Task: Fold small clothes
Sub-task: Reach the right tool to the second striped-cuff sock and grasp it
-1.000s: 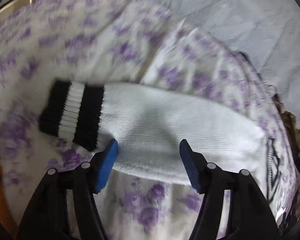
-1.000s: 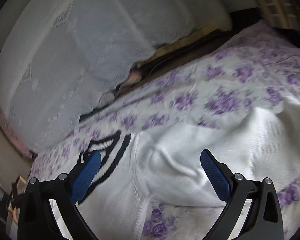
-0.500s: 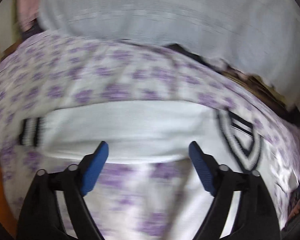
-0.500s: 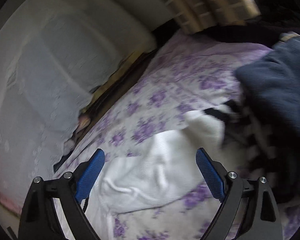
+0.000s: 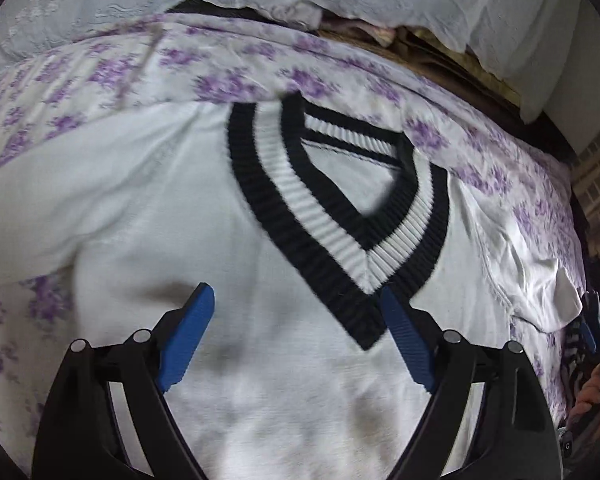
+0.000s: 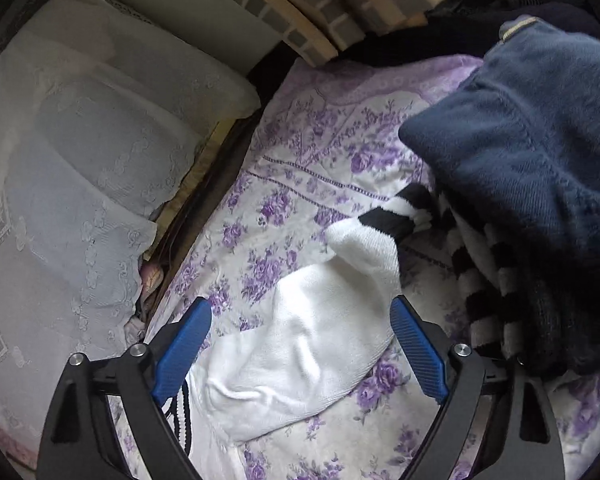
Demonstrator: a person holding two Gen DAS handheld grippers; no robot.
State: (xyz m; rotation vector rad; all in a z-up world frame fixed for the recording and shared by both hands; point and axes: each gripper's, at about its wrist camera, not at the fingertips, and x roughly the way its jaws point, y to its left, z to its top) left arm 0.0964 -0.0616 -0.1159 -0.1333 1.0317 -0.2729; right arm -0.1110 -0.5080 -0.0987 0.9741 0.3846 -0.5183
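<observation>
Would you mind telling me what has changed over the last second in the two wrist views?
The left gripper swung from the striped-cuff sleeve to the sweater's V-neck collar, its jaws opening, gripping nothing. The right gripper swung from the sweater body to its other sleeve, beside the dark clothes pile. The sweater stays flat on the floral sheet.

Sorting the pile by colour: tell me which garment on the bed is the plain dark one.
The navy fleece heaped at the right of the bed. The white V-neck sweater has black-and-white trim, and the garment under the fleece is black-and-white striped.
</observation>
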